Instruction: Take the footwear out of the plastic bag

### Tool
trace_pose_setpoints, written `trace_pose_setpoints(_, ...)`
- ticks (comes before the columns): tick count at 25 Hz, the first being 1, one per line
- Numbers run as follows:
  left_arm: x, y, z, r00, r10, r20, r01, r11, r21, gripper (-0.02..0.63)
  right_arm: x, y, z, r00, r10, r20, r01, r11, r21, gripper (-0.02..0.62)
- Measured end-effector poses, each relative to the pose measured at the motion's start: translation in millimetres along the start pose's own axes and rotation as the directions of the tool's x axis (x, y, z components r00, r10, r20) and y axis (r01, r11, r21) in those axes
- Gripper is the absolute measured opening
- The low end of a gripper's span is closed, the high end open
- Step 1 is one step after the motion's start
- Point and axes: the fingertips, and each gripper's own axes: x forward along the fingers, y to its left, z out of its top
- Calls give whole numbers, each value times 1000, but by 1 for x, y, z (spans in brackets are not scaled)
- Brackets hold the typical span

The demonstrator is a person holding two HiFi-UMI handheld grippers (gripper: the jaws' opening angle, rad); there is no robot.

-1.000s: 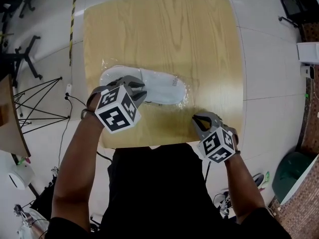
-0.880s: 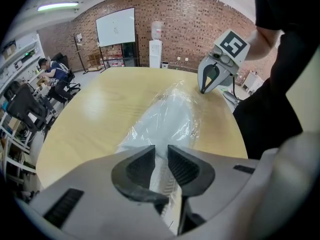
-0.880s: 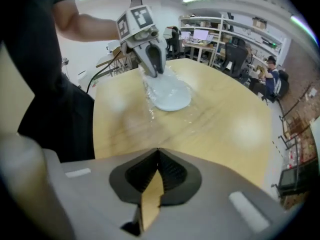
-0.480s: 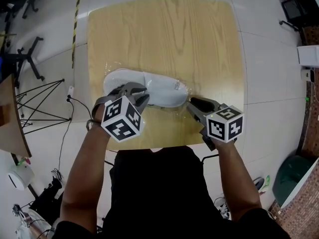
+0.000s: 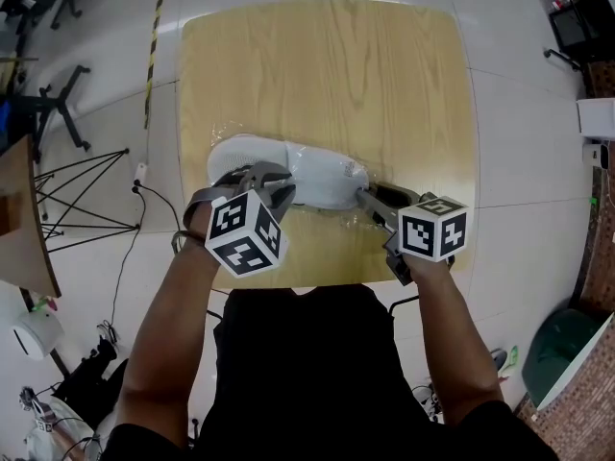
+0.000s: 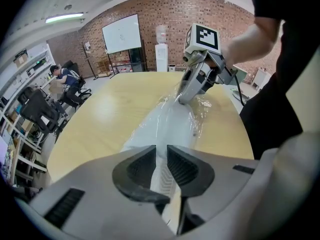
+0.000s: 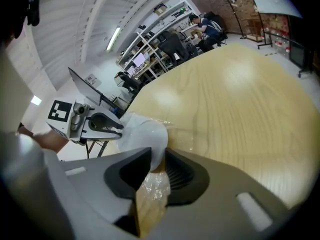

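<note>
A white slipper [image 5: 322,173] lies sealed in a clear plastic bag [image 5: 357,206] on the wooden table [image 5: 327,75]. My left gripper [image 5: 267,179] sits at the slipper's near left edge. In the left gripper view the jaws [image 6: 161,154] have just been closing, and the bagged slipper [image 6: 165,124] fills the narrow gap between them. My right gripper [image 5: 371,201] is at the bag's right end. Its jaws [image 7: 159,159] have just been opening and stand loosely around crumpled plastic [image 7: 152,186], with the slipper's toe [image 7: 145,134] just beyond.
The table's near edge runs just under both hands. Black stand legs [image 5: 77,200] and chair bases [image 5: 58,113] stand on the floor to the left, and a green bin [image 5: 567,339] at the lower right. A whiteboard [image 6: 122,33] and a seated person [image 6: 62,76] are far behind.
My right gripper has swung left from the table's near edge to the bag's right end and rolled over. The left gripper has stayed on the slipper.
</note>
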Motion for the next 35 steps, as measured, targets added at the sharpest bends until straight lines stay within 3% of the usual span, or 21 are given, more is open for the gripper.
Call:
trace_pose_setpoints(9,-12,-5,-15,1000,17,12,-17,999,-35,57,-6,4,10,1000,18,3,-18,998,-58,72)
trace_pose_setpoints(16,-15,-4,-18,1000,18,-4,-19,998,-53,57,-20,-11,17,999,-34,40,38,995,-94,75)
trace_pose_setpoints(18,-13,-5,-20,1000,13,-14,-13,999,-40,57,-26,-1,21,998,11,58,-2,988,-154,118)
trace_pose_setpoints(22,-10,-6,-20,1000,4,-18,-4,1000,-18,60,-29,47,22,966,253,60,-236,950,-206,240)
trace_pose_setpoints(24,-9,-5,-19,1000,3,-18,-3,1000,-11,61,-18,54,21,961,273,48,-259,945,-201,256)
trace_pose_setpoints(25,-8,-4,-19,1000,3,-18,-3,1000,-10,61,-11,51,19,970,242,37,-229,951,-208,238)
trace_pose_setpoints(27,-7,-3,-17,1000,2,-19,-2,1000,-13,63,-2,40,16,987,161,17,-153,962,-225,105)
trace_pose_setpoints(28,-7,-3,-17,1000,0,-20,-1,1000,-17,63,-2,37,14,989,144,12,-138,966,-219,32)
trace_pose_setpoints(29,-7,-3,-17,1000,-1,-20,1,1000,-22,63,-3,36,12,988,157,12,-151,969,-198,8)
trace_pose_setpoints(33,-5,-2,-15,1000,-9,-8,8,999,-45,63,-20,38,1,944,326,43,-325,945,-41,2)
trace_pose_setpoints(35,-4,-1,-14,1000,-12,1,12,998,-54,63,-25,34,0,927,371,56,-372,928,3,2)
